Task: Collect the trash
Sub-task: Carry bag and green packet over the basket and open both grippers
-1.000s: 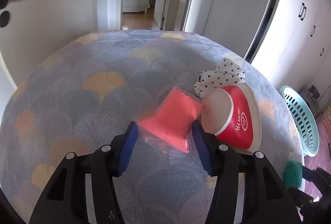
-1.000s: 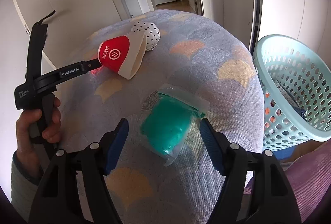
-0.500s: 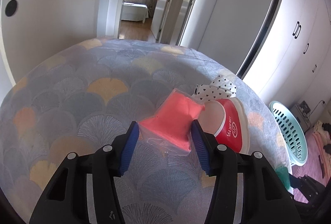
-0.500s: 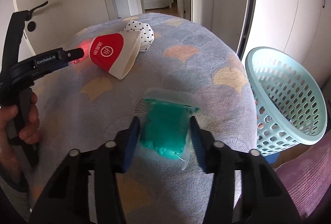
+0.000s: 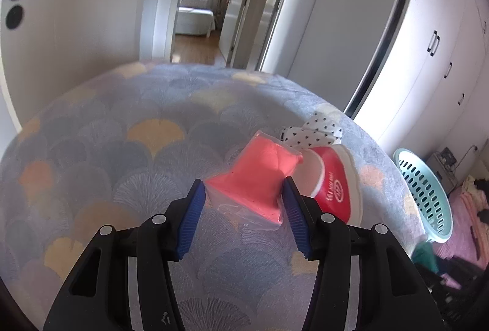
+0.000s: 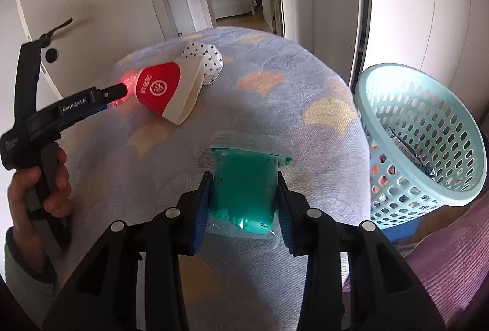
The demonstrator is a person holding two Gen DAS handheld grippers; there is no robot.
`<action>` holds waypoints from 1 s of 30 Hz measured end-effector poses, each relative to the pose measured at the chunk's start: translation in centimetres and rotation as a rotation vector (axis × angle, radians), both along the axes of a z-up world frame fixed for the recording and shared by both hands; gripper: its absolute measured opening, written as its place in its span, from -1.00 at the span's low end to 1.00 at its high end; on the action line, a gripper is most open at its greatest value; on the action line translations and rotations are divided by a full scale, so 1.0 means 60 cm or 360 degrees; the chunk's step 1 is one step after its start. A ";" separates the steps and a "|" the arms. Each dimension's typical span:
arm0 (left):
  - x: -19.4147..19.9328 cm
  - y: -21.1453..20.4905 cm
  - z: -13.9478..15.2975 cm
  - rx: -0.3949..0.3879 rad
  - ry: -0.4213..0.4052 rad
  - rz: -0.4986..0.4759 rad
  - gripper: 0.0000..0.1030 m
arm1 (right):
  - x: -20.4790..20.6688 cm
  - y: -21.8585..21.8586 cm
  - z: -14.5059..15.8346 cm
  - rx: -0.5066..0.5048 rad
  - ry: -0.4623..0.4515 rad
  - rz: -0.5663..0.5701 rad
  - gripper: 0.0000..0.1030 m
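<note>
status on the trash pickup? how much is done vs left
Done: some litter already in the basket. In hand: left gripper pinches the pink bag; right gripper jaws closing, pads on the green bag; both bags still on the cloth. Left: red cup and dotted wrapper.

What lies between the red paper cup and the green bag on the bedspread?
Only bare bedspread separates the red paper cup from the green bag, as the right wrist view shows.
</note>
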State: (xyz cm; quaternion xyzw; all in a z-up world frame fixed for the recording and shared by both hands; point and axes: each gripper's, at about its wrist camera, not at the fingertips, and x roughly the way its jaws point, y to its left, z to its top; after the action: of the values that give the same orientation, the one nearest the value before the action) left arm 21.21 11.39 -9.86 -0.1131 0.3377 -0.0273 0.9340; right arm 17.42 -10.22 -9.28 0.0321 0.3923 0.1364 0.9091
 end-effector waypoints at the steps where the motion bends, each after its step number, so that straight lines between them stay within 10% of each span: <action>1: -0.001 -0.005 0.003 0.0028 -0.0002 0.0003 -0.03 | -0.003 -0.009 0.009 0.0012 -0.0020 -0.0012 -0.29; 20: -0.049 -0.198 0.135 0.0041 -0.0274 -0.0279 -0.04 | -0.030 -0.165 0.114 0.0191 -0.0267 -0.0219 -0.29; 30: 0.025 -0.388 0.115 0.0027 -0.0192 -0.0610 -0.04 | -0.006 -0.295 0.140 0.0211 -0.0363 -0.0487 -0.29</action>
State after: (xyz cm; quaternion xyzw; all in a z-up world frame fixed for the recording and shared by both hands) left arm 22.74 -11.90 -2.94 -0.0372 0.2968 -0.2085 0.9312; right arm 17.06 -27.93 -0.86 0.1355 0.2676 0.0249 0.9536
